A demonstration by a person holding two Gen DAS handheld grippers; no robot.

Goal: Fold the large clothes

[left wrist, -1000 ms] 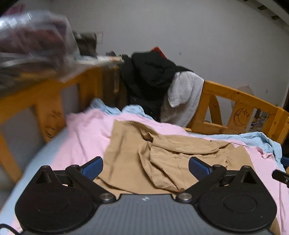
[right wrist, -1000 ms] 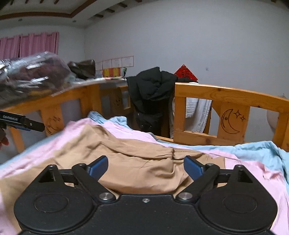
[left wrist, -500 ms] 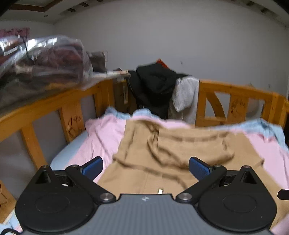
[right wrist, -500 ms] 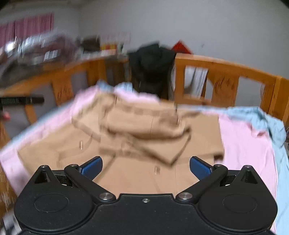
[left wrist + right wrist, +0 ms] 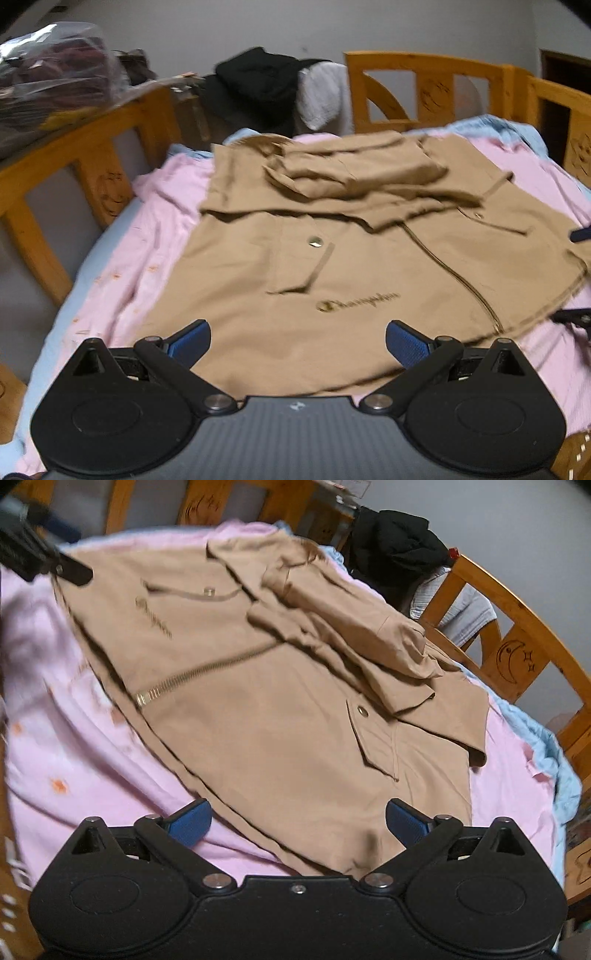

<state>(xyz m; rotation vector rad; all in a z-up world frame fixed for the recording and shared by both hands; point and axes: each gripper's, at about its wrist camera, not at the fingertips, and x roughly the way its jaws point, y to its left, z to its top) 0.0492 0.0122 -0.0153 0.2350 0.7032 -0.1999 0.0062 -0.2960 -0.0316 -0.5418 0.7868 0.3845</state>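
Loosely spread, the tan zip jacket [image 5: 369,266] lies rumpled on pink bedding [image 5: 147,266] — both jaws released, grasping nothing.

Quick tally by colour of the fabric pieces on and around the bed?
Tan: 1, jacket
Pink: 1, sheet
Light blue: 1, blanket
Black: 1, garment on the rail
White: 1, cloth beside it
Total: 5

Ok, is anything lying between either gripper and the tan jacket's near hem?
Nothing visible. The tan jacket lies spread on the pink sheet, its hem just ahead of the open left gripper and open right gripper. Only its own sleeves lie folded over its chest.
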